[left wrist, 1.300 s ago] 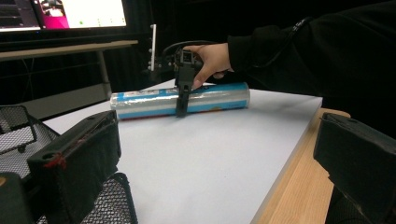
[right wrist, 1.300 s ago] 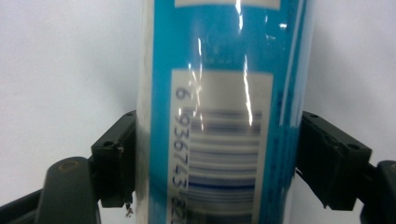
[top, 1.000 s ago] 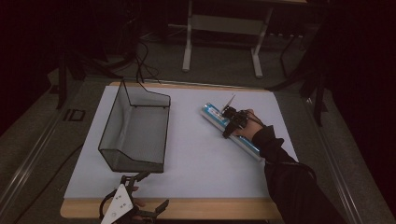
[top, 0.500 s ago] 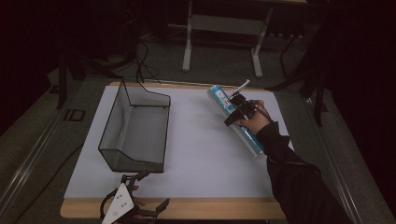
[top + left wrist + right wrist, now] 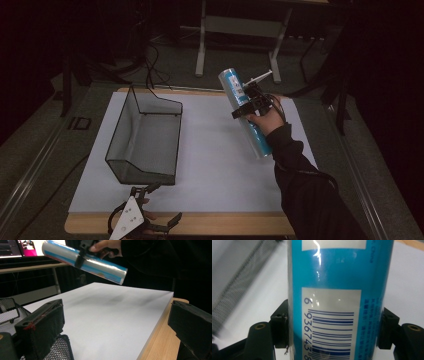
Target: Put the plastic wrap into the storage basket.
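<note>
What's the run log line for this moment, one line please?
right gripper: shut on blue roll, lifted off white mat | left gripper: open, at table's near edge | mesh basket: empty

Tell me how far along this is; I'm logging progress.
Done: the right tool is clamped on the blue roll and holds it clear of the white mat. In hand: carrying it. Left, probably: placing it in the wire basket, which looks empty. The left tool rests open at the table's near edge.

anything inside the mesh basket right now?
The mesh basket looks empty in the high view: bare mesh floor, white mat around it. The corner behind its near wall is partly screened. The blue tube is clamped in the right hand-held gripper, above the mat.
</note>
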Demonstrator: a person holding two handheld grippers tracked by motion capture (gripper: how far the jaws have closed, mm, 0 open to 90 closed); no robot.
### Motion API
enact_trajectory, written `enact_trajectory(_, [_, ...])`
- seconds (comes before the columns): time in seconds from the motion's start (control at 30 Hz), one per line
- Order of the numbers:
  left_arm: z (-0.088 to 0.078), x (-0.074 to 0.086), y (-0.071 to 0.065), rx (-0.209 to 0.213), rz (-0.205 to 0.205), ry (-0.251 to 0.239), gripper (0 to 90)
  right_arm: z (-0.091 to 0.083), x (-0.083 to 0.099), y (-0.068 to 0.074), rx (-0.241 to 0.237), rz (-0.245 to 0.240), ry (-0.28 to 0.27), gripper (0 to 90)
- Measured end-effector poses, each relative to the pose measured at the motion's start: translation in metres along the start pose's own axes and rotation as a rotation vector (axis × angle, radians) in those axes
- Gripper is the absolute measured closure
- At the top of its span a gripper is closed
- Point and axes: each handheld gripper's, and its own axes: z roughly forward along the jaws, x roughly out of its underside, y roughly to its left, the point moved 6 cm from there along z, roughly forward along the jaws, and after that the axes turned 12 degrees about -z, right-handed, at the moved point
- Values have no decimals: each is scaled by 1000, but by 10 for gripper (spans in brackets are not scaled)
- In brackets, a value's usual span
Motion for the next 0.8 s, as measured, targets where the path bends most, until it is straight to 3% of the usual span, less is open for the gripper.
enact_trajectory(0.37, [0,0,0,3,7,3,12,-10,-28,33,-37,28,-90,320])
enact_trajectory(0.5, [1,0,0,5,5,2,12,-12,-39,43,-62,48,-126,320])
enact_trajectory(0.67, [0,-1,0,4,7,-1,12,-13,-51,56,-45,76,-161,320])
enact_trajectory(0.8, [0,-1,0,9,10,-2,13,-11,-60,68,-64,111,-190,320])
